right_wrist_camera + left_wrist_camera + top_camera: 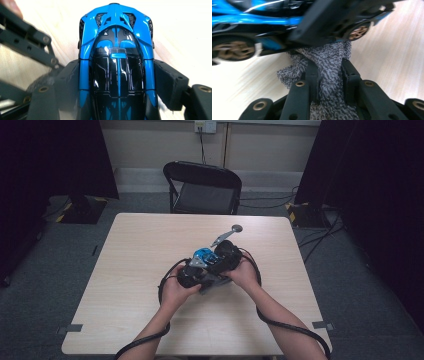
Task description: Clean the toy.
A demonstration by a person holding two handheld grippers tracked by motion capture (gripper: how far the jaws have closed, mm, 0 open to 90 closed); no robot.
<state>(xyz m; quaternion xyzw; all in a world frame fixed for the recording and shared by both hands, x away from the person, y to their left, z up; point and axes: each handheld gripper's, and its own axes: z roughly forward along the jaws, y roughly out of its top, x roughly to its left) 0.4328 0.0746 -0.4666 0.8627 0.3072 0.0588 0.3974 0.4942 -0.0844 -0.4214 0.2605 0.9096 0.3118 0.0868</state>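
A blue and black toy car (116, 50) sits on the pale wooden table (140, 250) near its middle. My right gripper (117, 72) is shut on it, its pads pressing on the car's two flanks from behind. My left gripper (328, 62) is shut on a grey speckled cloth (287, 75). The cloth's bunched end touches the car's side (249, 17) low down, between the bronze wheels (358, 32). In the high view both hands hold the grippers close together around the car (203, 254). The left gripper (197, 267) is at the car's near left and the right gripper (212, 259) at its right.
A black folding chair (202, 187) stands beyond the table's far edge. Black cables trail from both grippers over the near edge (280, 325). More cables lie on the floor at the right (320, 237). Dark curtains hang at both sides.
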